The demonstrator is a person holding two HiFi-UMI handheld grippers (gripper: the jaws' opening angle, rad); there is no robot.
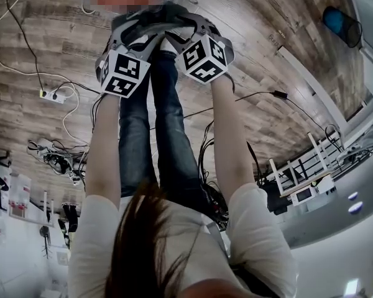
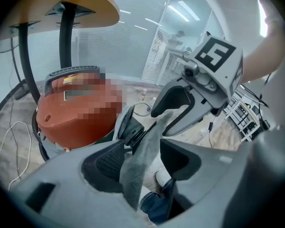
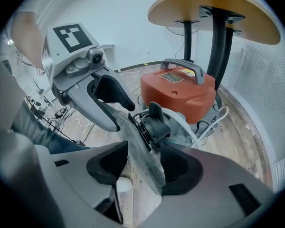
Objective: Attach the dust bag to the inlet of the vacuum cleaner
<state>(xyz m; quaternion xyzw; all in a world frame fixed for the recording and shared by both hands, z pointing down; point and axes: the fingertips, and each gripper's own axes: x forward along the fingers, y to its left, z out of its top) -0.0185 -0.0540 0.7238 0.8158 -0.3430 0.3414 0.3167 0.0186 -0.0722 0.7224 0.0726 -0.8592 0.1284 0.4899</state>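
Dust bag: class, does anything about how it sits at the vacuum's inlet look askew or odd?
Yes. The dust bag hangs slanted and crumpled at the black inlet, loose between the open left claw and open right claw.

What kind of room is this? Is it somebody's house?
Probably an office or lab workroom, not a home: a round table on black legs, long window blinds, and a power strip lying on the wood-look floor.

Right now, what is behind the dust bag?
Directly behind the grey dust bag is the black inlet of the orange vacuum cleaner. The bag covers the inlet's mouth, so whether it is seated cannot be seen.
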